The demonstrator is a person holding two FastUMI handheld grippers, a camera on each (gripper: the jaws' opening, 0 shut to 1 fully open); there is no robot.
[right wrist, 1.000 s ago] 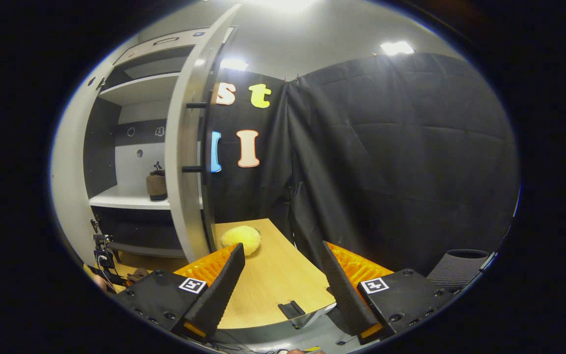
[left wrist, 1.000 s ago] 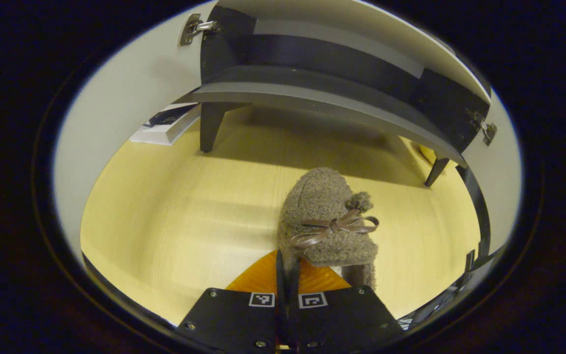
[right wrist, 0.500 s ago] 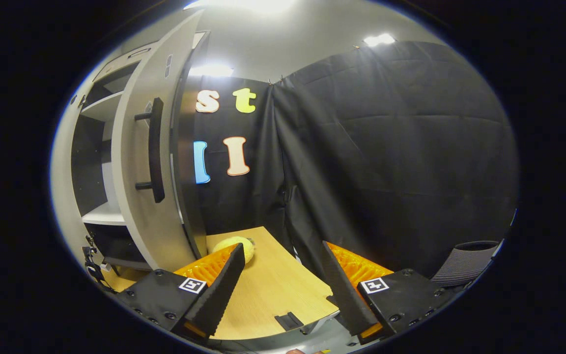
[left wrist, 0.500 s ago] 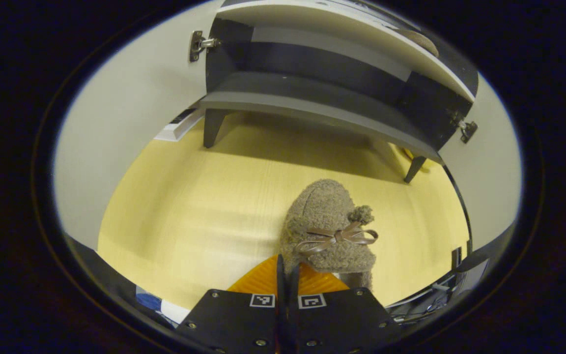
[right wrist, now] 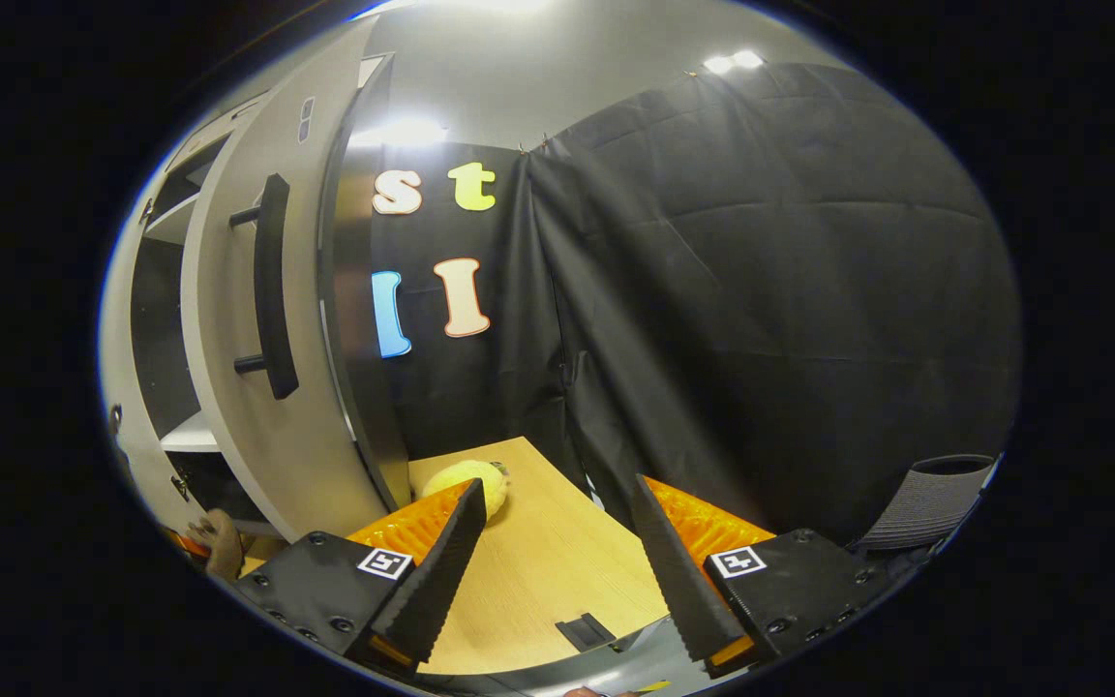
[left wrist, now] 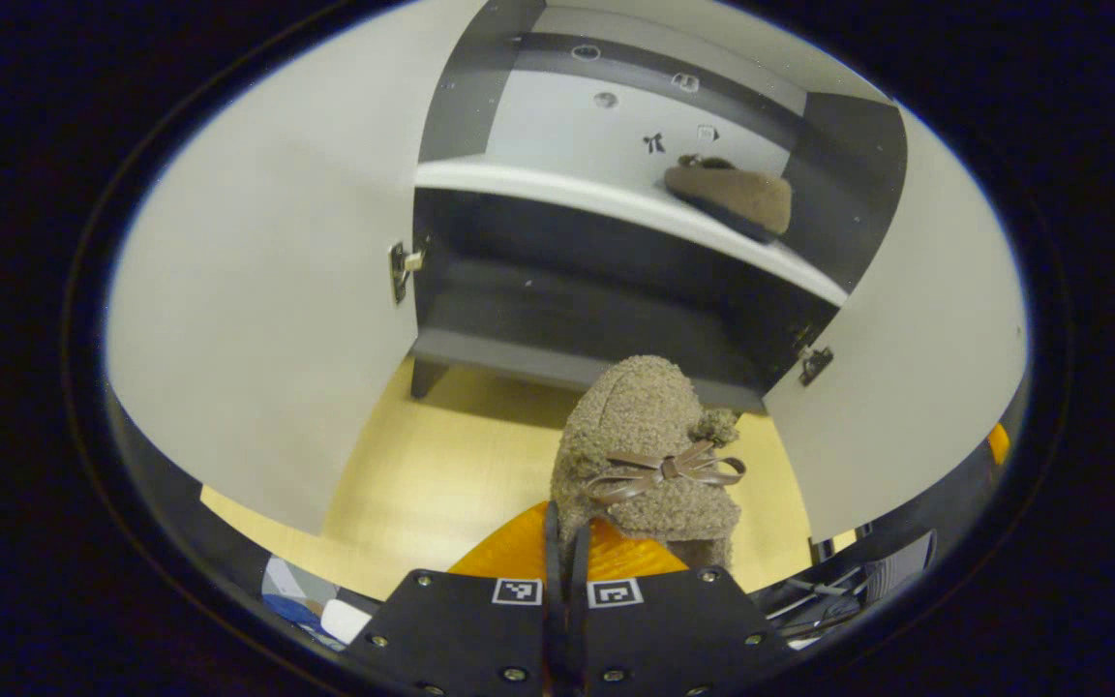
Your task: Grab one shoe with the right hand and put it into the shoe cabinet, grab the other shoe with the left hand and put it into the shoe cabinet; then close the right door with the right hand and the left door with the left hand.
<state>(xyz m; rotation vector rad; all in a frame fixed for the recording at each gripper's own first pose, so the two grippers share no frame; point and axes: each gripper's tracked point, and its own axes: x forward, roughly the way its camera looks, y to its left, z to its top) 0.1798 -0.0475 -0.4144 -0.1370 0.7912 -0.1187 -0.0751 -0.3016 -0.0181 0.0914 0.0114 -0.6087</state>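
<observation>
Left gripper point(left wrist: 565, 542) pinching a fuzzy shoe point(left wrist: 649, 455); right gripper point(right wrist: 553, 571) spread, holding nothing.
Second shoe point(left wrist: 730, 194) rests on the shoe cabinet point(left wrist: 616, 203) shelf; both doors open.

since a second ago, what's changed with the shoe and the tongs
The left tongs have lifted the fuzzy shoe off the table toward the open cabinet, where the other shoe sits. The grip stays shut; the right tongs stay open and empty.
</observation>
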